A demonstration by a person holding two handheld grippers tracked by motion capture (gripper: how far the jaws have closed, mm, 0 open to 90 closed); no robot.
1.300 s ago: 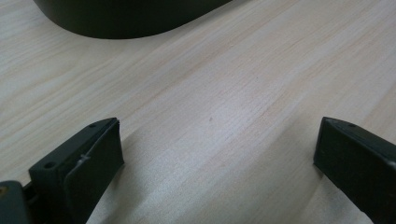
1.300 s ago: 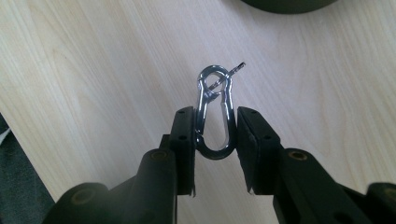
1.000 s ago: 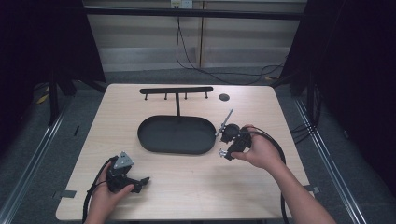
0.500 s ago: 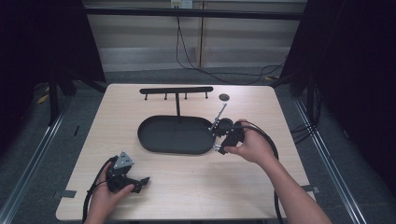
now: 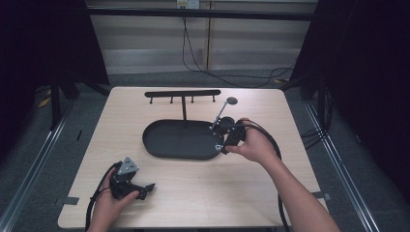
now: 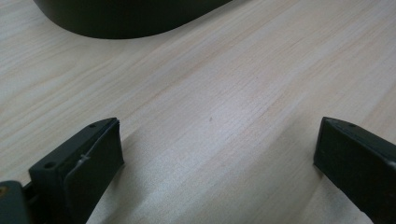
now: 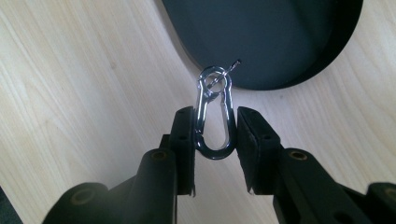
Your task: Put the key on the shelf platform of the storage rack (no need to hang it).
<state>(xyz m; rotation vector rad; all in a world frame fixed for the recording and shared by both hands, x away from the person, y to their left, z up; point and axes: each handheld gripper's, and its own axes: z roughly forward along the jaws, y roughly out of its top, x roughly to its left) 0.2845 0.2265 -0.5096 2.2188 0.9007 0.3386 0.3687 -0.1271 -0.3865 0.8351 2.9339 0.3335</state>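
Note:
A silver carabiner [image 7: 215, 116] is clamped between the jaws of my right gripper [image 7: 215, 140], its ring end pointing at the black oval tray [image 7: 280, 42]. In the high view my right gripper [image 5: 224, 144] hovers at the right end of the tray [image 5: 159, 145], with the carabiner [image 5: 218, 146] at its tip. A thin grey rod [image 5: 221, 115] slants up from there toward a small dark disc [image 5: 232, 100]. My left gripper [image 5: 145, 188] rests near the table's front left. It [image 6: 217, 154] is open wide over bare wood.
A black rack [image 5: 183, 93] with several small hooks stands on a post behind the tray. The tray's rim [image 6: 126, 23] lies ahead of the left gripper. Cables trail from both grippers. Light wood spans the front and far right of the table.
My right gripper has moved left with the carabiner, from the table's right side to the tray's right end. The left gripper has stayed in place.

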